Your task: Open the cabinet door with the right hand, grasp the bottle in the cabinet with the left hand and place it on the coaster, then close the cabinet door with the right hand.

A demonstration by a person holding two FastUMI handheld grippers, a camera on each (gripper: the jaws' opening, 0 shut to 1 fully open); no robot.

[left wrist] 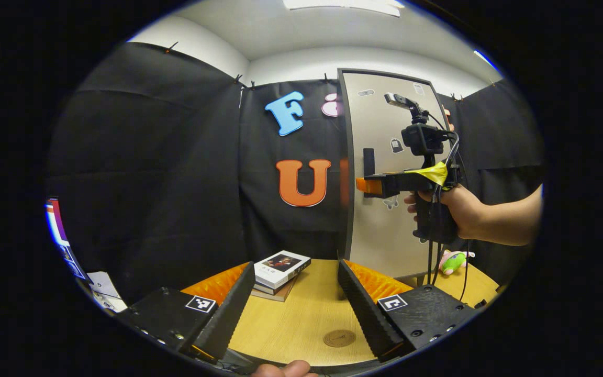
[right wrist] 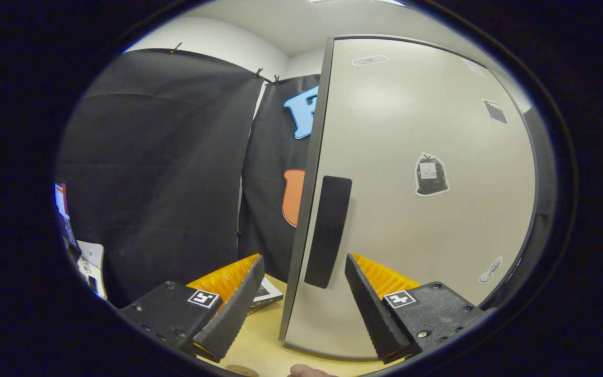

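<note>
The cabinet door [right wrist: 416,199] is the biggest thing in my right gripper view, a pale panel with a dark frame taking up the centre and right of the frame. Its edge runs down the middle of the picture. The door looks shut or nearly so; I cannot tell which. The dark upright handle [right wrist: 327,230] sits just beside that edge, at centre frame. A few small stickers [right wrist: 430,174] dot the panel toward the right.

In my left gripper view the same door stands right of centre, and the wooden table [left wrist: 301,319] spreads across the bottom.

My right gripper [left wrist: 364,185] shows in the left gripper view at centre right, held in my right hand [left wrist: 450,209], its tips right at the handle. From its own camera, my right gripper's fingers [right wrist: 238,303] stand apart at the bottom of the frame, with the handle's lower end between them and not touched.

My left gripper [left wrist: 296,293] is released too, its fingers spread wide over the table, holding nothing.

A small stack of books [left wrist: 280,272] lies at lower centre, beyond the left finger. A green and pink plush toy [left wrist: 453,261] rests at the lower right, by the door's foot.

The round brown coaster [left wrist: 339,338] lies on the table at the bottom centre, near my left gripper's right finger.
</note>
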